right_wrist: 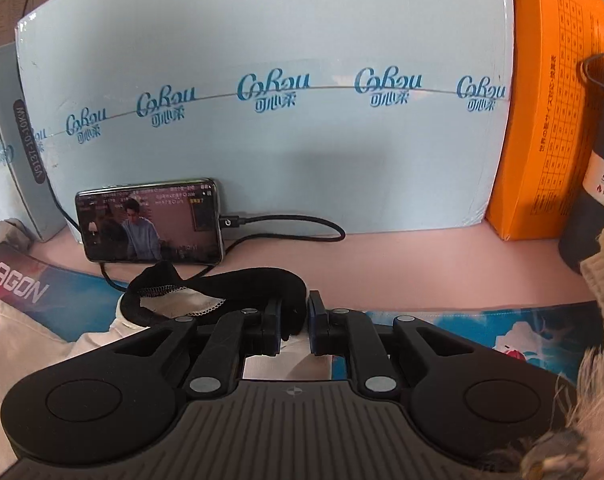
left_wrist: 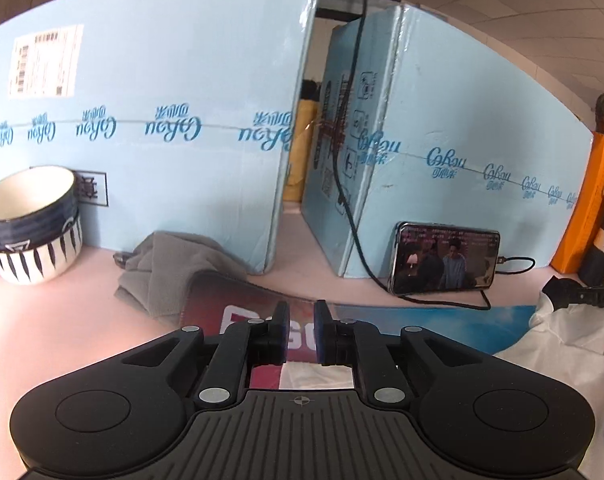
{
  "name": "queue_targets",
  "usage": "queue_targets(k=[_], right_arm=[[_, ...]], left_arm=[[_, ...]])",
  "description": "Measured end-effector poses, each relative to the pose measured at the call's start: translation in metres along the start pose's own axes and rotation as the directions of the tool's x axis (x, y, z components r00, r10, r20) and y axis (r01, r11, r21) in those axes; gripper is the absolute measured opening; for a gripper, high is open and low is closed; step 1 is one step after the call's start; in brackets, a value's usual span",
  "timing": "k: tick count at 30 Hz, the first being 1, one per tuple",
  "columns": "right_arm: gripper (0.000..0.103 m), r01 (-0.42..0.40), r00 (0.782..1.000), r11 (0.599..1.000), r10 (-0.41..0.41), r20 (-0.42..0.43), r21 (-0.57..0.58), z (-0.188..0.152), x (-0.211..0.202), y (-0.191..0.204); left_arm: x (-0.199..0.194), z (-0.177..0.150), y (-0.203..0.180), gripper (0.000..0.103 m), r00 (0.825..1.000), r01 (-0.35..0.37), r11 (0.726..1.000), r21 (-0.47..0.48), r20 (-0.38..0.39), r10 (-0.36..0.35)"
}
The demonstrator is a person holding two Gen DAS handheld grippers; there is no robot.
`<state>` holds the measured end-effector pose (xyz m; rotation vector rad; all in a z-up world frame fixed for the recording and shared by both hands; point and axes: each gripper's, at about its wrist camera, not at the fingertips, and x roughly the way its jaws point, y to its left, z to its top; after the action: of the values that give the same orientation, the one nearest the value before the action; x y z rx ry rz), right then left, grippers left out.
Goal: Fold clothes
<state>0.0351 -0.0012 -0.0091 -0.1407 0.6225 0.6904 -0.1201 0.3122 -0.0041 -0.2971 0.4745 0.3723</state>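
Note:
A white garment with a black collar lies on the mat. In the right wrist view my right gripper [right_wrist: 295, 320] is shut on the black collar [right_wrist: 238, 286], with the white body of the garment [right_wrist: 30, 336] spreading to the left and below. In the left wrist view my left gripper [left_wrist: 302, 330] is open by a narrow gap and holds nothing; it hovers over the mat [left_wrist: 422, 322]. White cloth [left_wrist: 570, 344] lies to its right, with the other gripper's black tip [left_wrist: 578, 294] above it.
Light blue cartons [left_wrist: 162, 120] [right_wrist: 262, 120] stand along the back of the pink table [left_wrist: 42, 320]. A phone [right_wrist: 150, 220] on a cable leans on one. Stacked bowls [left_wrist: 30, 224] and a grey cloth [left_wrist: 170, 268] sit at left. An orange box [right_wrist: 550, 120] and dark flask [right_wrist: 598, 184] stand at right.

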Motion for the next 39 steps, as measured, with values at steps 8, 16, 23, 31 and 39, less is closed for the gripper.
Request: queue_targets(k=[8,16,23,31,39], right_arm=[[0.051,-0.024,1.0,0.984,0.02,0.023,0.177,0.006,-0.002,-0.025],[0.004,-0.051,0.997,0.988,0.06,-0.053,0.146,-0.009,0.012,-0.02],[0.002,0.061,0.998,0.994,-0.064,0.028,0.091,0.002,0.023,-0.022],[0.02,0.06,0.998,0.984,-0.059,-0.01,0.166,0.003,0.034,-0.043],[0.058,-0.061,0.992,0.987,0.043,0.122,0.147,-0.018,-0.068,-0.07]], left_arm=[[0.021,-0.016,-0.016,0.077,0.993,0.026,0.995,0.101,-0.121,-0.013],[0.02,-0.021,-0.06,0.006,0.995,-0.041,0.933,0.357,-0.067,0.069],[0.053,0.004,-0.065,0.006,0.989,-0.11,0.902,0.418,-0.048,0.143],[0.07,0.012,-0.053,0.026,0.978,-0.16,0.863,0.479,-0.042,0.204],[-0.04,0.011,-0.014,0.05,0.985,-0.134,0.914,0.383,0.152,0.08]])
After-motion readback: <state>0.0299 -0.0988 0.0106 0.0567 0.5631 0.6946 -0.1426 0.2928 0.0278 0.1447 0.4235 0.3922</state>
